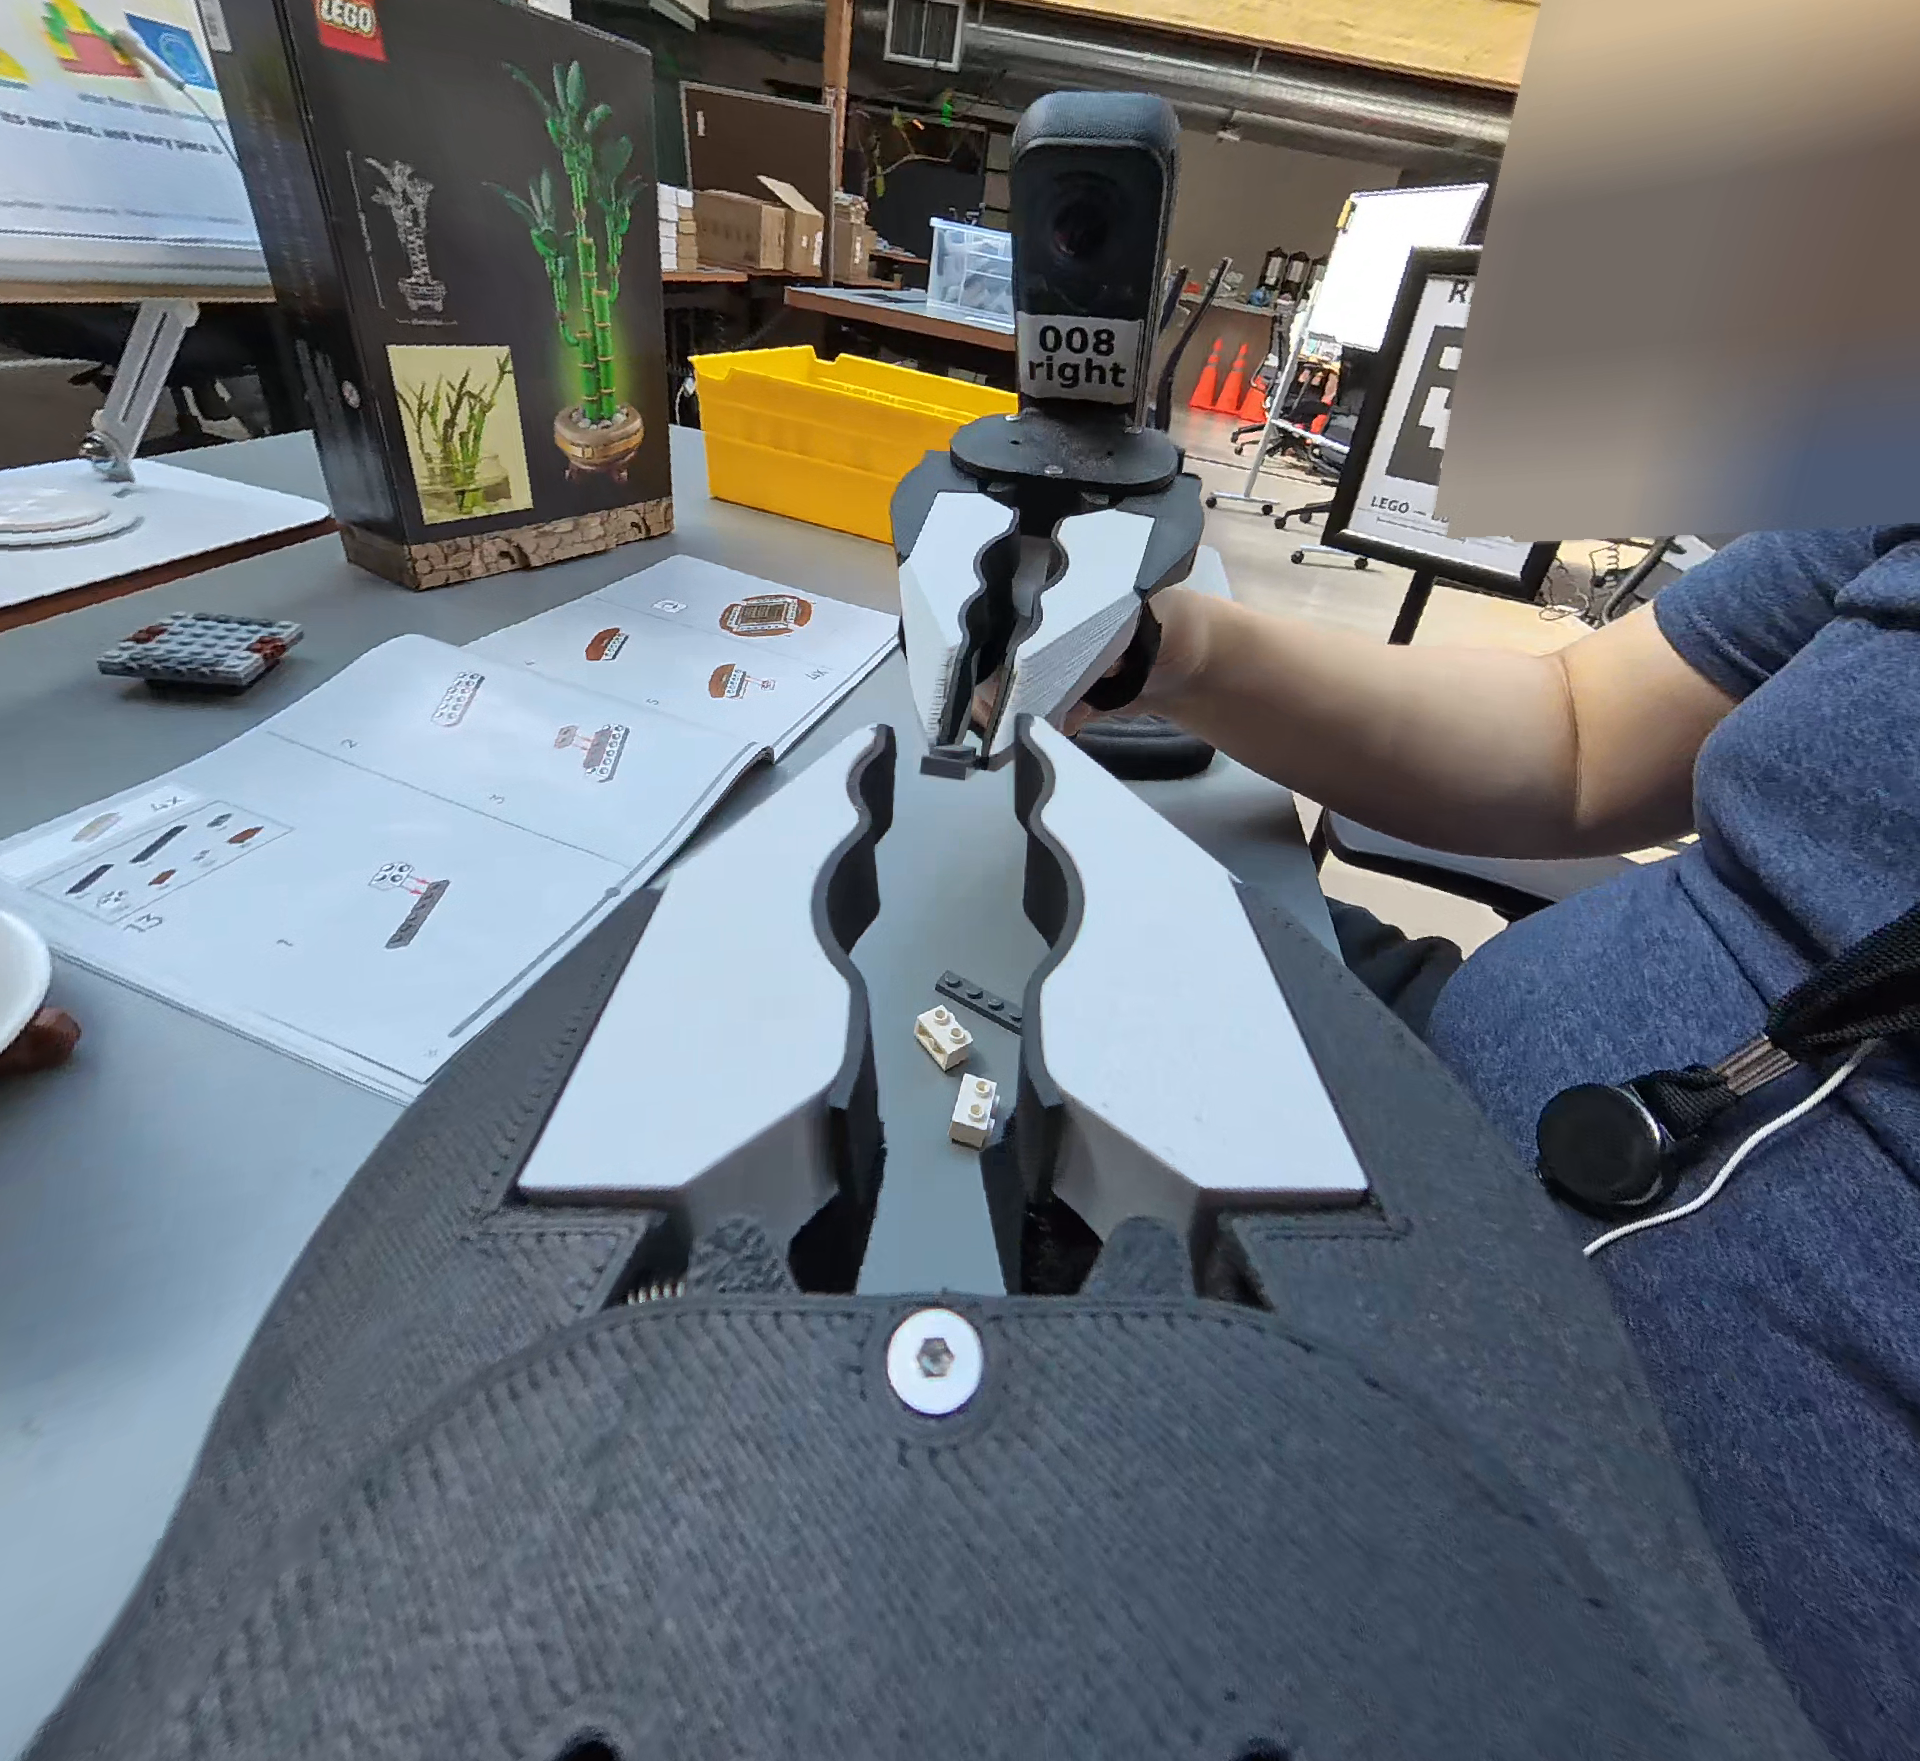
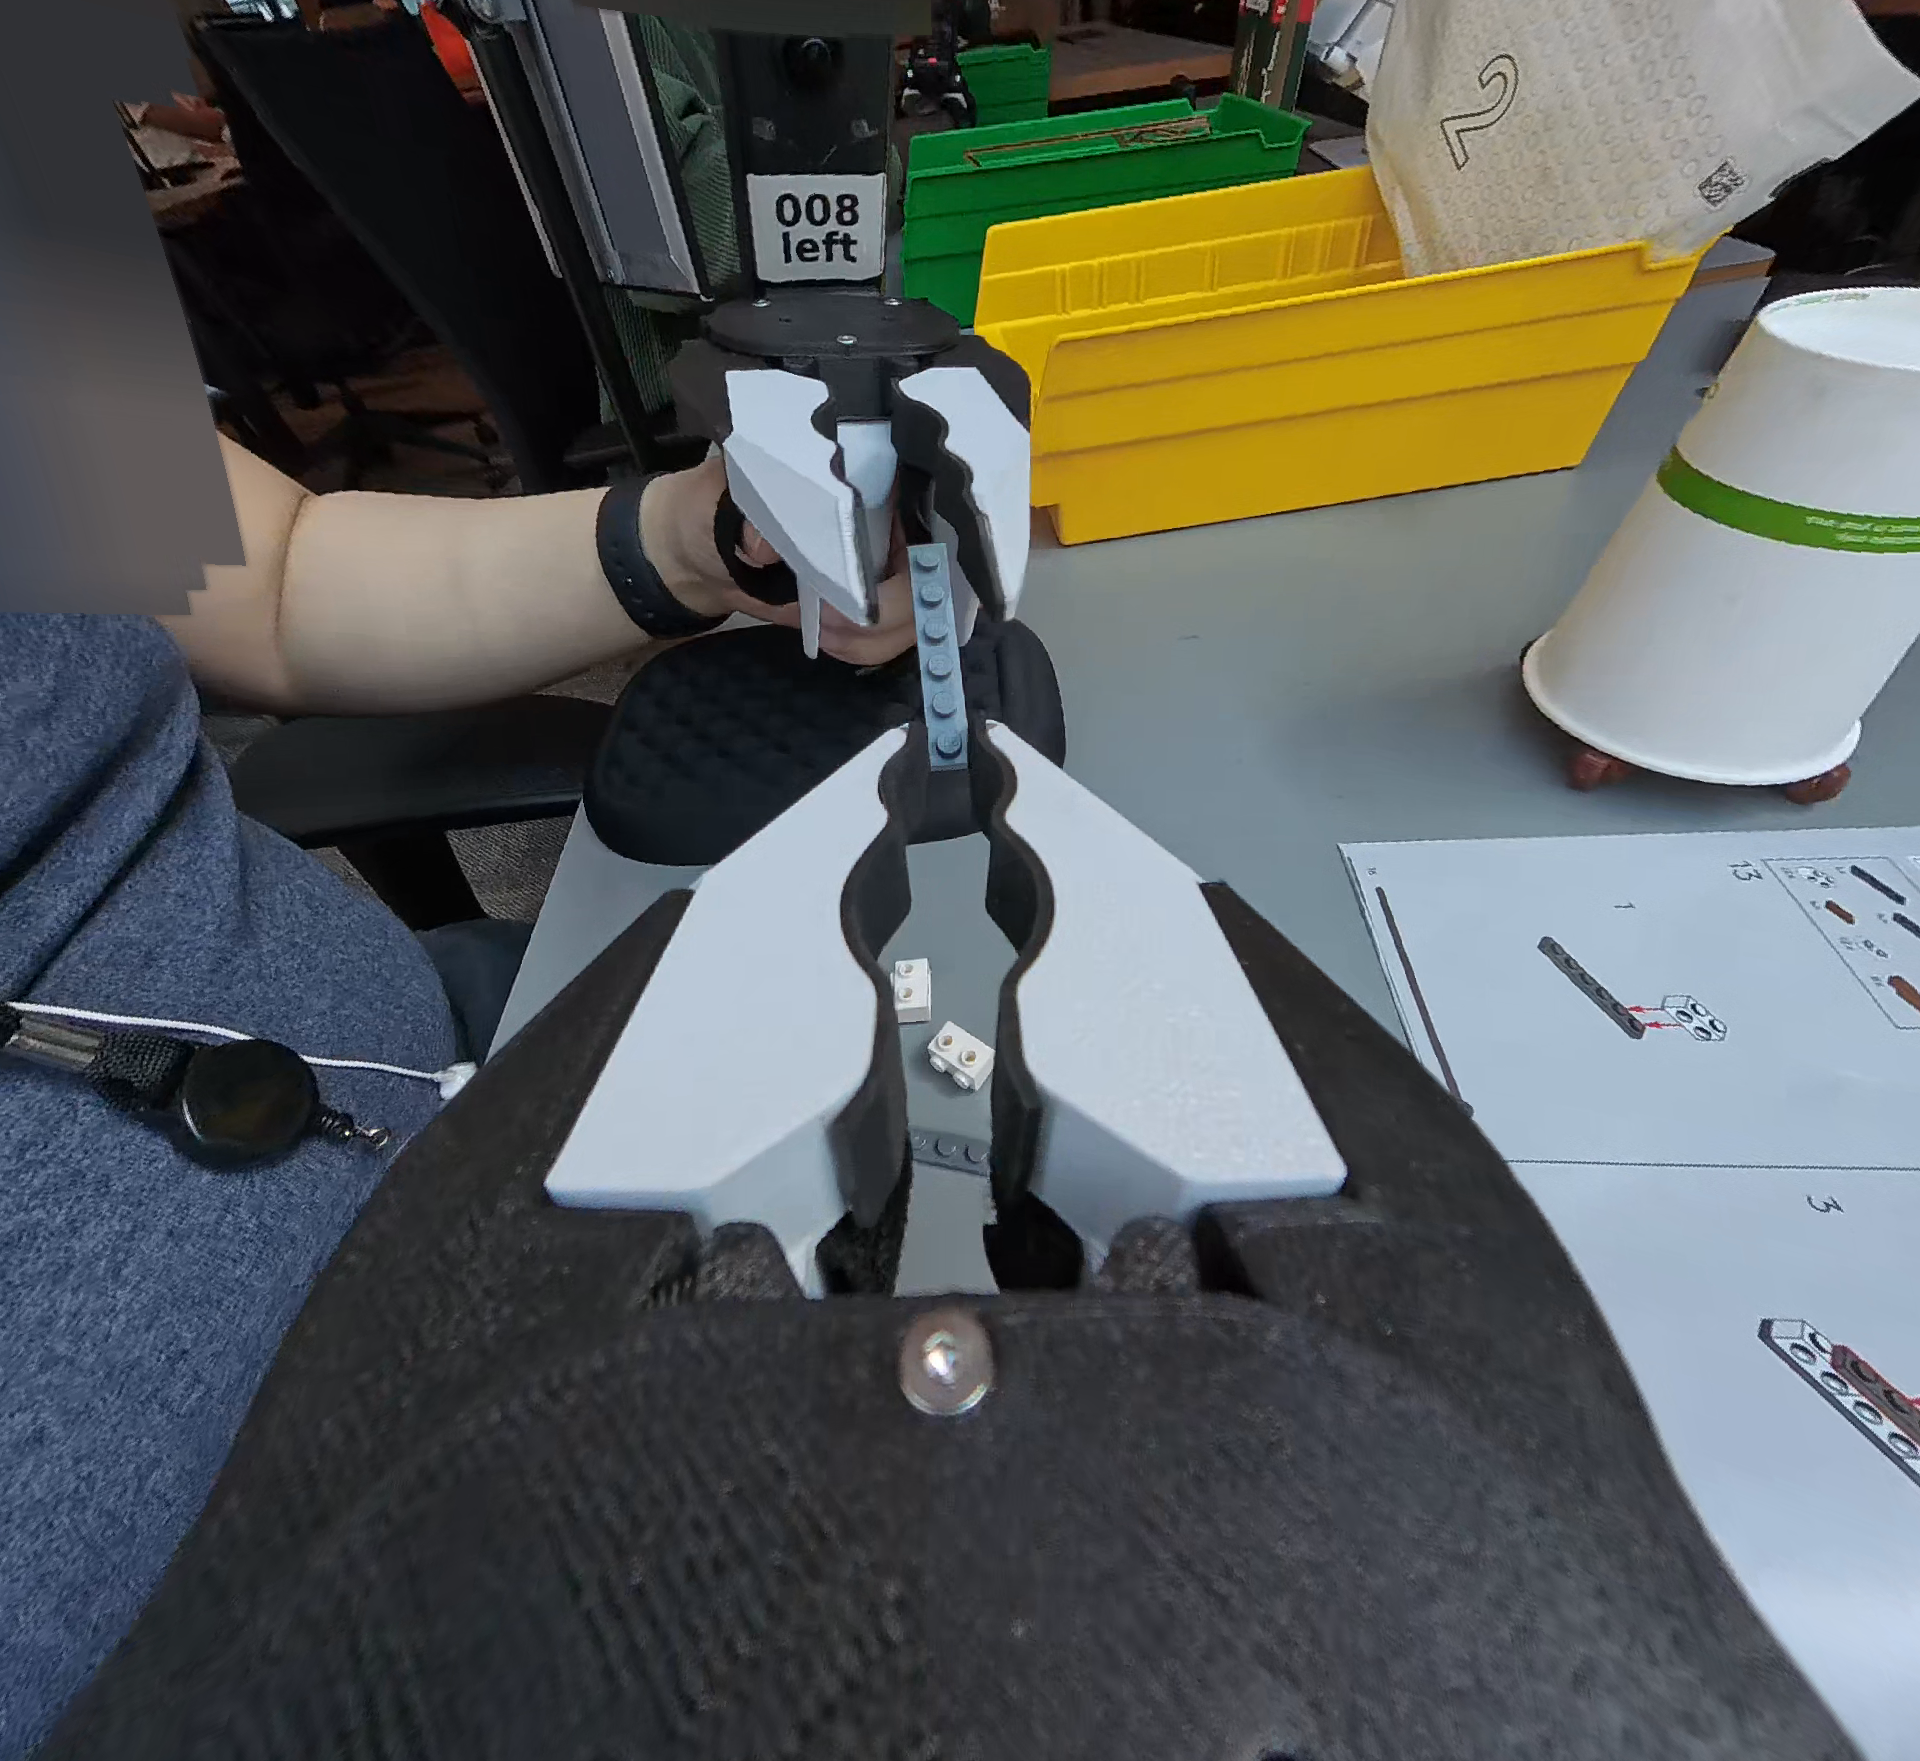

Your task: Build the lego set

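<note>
R gripper pinches one end of a long grey plate, held above the table w/ 2 white bricks below; L gripper spread wide, holding nothing

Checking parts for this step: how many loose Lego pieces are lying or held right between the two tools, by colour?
White bricks: 2
Dark plate on the table: 1
Grey plate in the right tool: 1
Total: 4
</note>
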